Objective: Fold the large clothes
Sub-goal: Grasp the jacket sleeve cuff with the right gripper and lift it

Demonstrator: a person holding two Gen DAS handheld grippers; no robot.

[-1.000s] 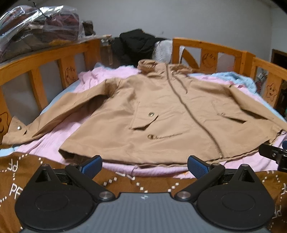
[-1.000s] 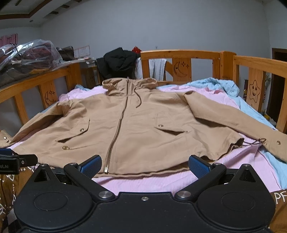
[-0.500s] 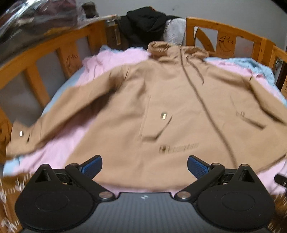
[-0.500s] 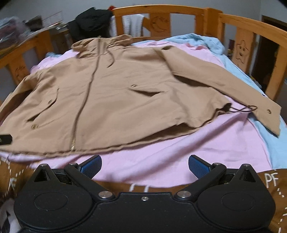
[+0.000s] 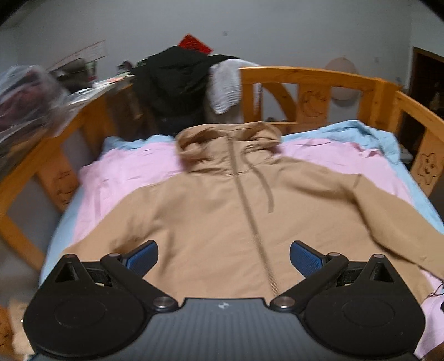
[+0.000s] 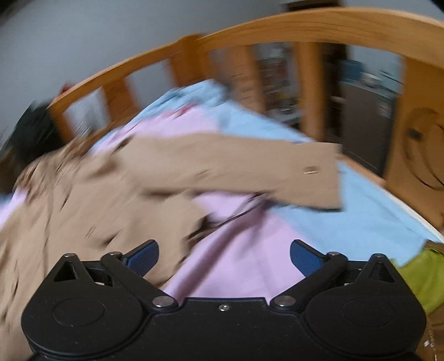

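Note:
A tan hooded jacket lies spread front-up on the bed, zipper closed, hood toward the headboard. My left gripper is open and empty, hovering over the jacket's chest. In the blurred right wrist view the jacket's body is at the left and its right sleeve stretches out to the cuff with a snap. My right gripper is open and empty above the pink sheet, near the jacket's hem corner and below the sleeve.
Wooden bed rails surround the bed. Black and white clothes hang over the headboard. A light blue sheet lies under the pink one. A green item sits at the bed's right edge. Plastic-wrapped bundles lie at the far left.
Both grippers moved forward over the bed. The left one now hovers over the jacket's chest. The right one swung right toward the right sleeve. Both stayed open.

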